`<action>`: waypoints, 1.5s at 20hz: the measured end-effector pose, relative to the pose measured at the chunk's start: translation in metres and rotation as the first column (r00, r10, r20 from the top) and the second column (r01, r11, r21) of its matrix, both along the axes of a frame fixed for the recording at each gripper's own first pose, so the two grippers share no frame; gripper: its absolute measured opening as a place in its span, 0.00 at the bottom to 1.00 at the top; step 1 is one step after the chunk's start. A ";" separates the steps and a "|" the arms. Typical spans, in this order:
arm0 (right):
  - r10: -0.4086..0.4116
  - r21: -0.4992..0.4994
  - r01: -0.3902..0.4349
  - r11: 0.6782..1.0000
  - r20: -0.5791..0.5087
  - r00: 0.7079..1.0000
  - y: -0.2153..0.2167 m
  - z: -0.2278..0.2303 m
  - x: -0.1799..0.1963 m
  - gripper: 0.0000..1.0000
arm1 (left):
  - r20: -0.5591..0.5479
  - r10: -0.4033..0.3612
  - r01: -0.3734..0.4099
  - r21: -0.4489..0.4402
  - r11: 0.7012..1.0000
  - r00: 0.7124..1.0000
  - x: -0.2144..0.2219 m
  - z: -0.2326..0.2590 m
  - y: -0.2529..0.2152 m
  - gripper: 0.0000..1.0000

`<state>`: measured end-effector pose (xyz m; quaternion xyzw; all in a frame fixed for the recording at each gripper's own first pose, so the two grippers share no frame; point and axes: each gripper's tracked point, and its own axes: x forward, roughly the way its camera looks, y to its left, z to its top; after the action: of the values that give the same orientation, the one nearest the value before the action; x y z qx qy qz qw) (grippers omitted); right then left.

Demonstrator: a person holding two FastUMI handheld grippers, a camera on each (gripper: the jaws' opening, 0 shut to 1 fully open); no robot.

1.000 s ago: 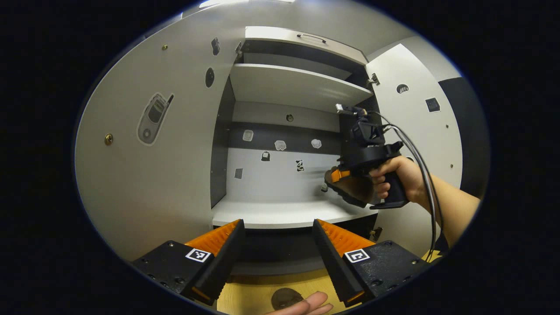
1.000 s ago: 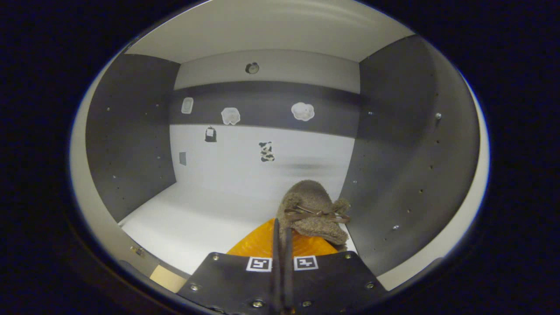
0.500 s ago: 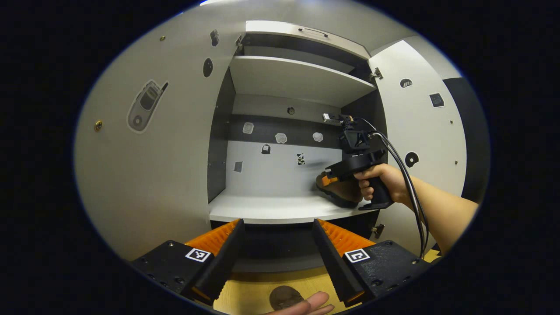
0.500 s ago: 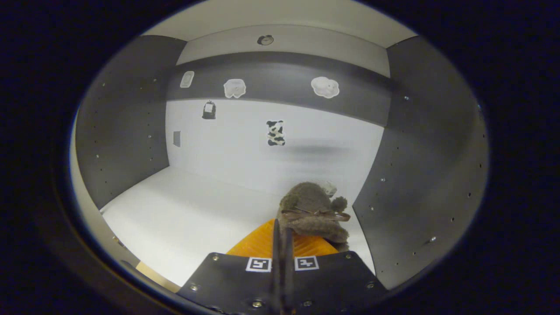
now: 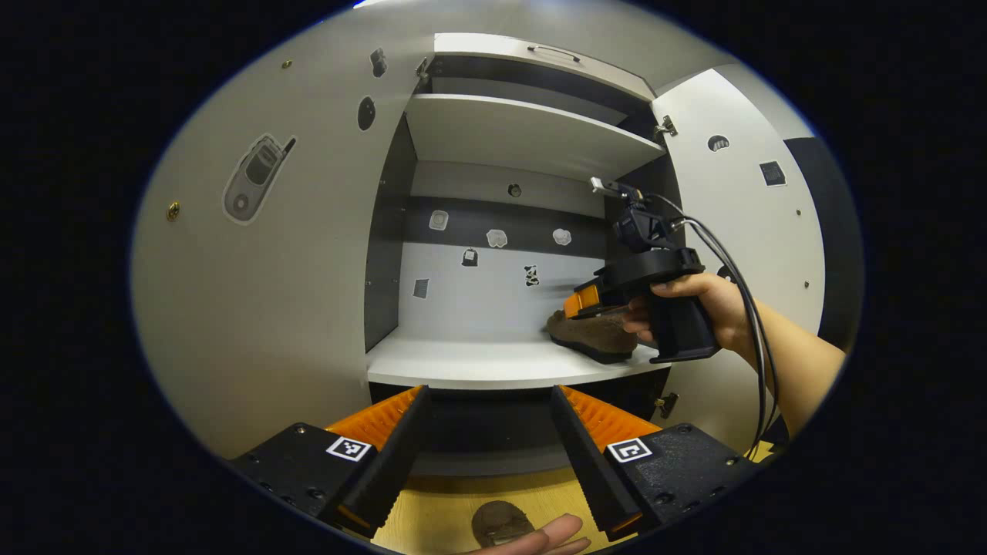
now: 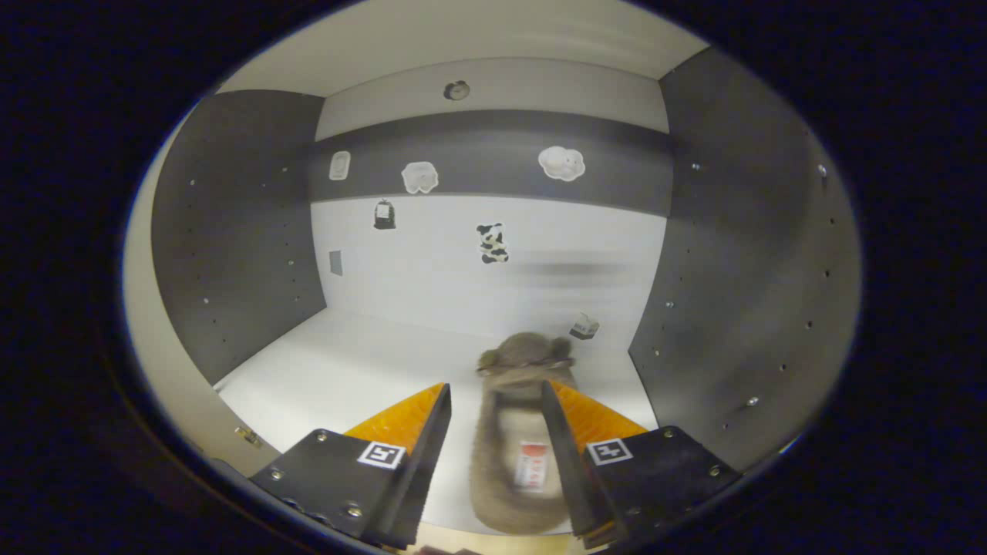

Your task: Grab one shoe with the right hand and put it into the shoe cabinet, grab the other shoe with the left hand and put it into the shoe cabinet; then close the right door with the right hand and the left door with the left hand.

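One brown fuzzy shoe (image 6: pixel 518 470) lies on the white lower shelf (image 6: pixel 347 370) of the shoe cabinet, near the dark right wall, toe pointing inward. My right gripper (image 6: pixel 494 385) is open and straddles the shoe, with its fingers apart from it. The left gripper view shows that shoe (image 5: pixel 590 335) flat on the shelf (image 5: pixel 463 362), with the right gripper (image 5: pixel 578 302) just above its heel, held by a hand. My left gripper (image 5: pixel 490 428) is open and holds nothing, in front of the cabinet. The other shoe (image 5: pixel 500 524) lies on the wooden floor below it.
Both cabinet doors stand open: the left door (image 5: pixel 293 293) and the right door (image 5: pixel 740 216). An upper shelf (image 5: pixel 524 131) spans the cabinet. A fingertip (image 5: pixel 544 536) shows beside the floor shoe. The right gripper's cables (image 5: pixel 740 270) hang along the arm.
My right gripper has opened and let go of the shoe, which now lies flat on the lower shelf. The left gripper has barely moved.
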<state>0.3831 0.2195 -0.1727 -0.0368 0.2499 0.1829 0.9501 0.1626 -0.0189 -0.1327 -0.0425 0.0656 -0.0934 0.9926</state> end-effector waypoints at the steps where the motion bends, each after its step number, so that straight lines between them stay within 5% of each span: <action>1: -0.023 -0.005 0.024 1.000 0.033 0.999 -0.005 0.008 -0.003 0.83 | -0.001 0.005 -0.005 0.003 1.000 1.000 -0.001 0.000 0.000 0.95; 2: -0.072 -0.006 0.073 0.997 0.063 0.995 -0.014 0.018 -0.007 0.98 | -0.003 0.006 -0.006 0.009 1.000 1.000 -0.002 -0.001 -0.002 0.95; 5: -0.161 0.035 0.158 0.987 0.096 0.982 -0.032 0.043 -0.036 0.99 | 0.009 0.017 -0.017 0.011 1.000 1.000 -0.007 0.003 0.000 0.95; 12: -0.128 0.116 0.104 0.988 0.220 0.967 -0.037 0.090 -0.147 0.98 | -0.047 0.102 -0.102 0.010 0.995 0.994 -0.019 -0.029 0.025 0.95; 20: -0.274 0.198 0.219 0.956 0.320 0.907 -0.096 0.095 -0.253 0.98 | -0.209 0.042 -0.038 0.025 0.999 0.977 -0.037 -0.128 0.009 0.96; 26: -0.294 0.232 0.226 0.946 0.318 0.901 -0.111 0.079 -0.293 0.98 | -0.361 0.006 0.008 0.038 0.999 0.933 -0.073 -0.226 -0.004 0.97; 30: -0.299 0.227 0.227 0.947 0.366 0.881 -0.118 0.086 -0.304 0.98 | -0.486 0.005 0.012 0.033 0.999 0.874 -0.091 -0.280 -0.003 0.97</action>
<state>0.0796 0.1016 -0.0868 0.0462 0.0381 0.0620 0.9963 0.0717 -0.0224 -0.4127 -0.0473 0.3143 -0.0804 0.9447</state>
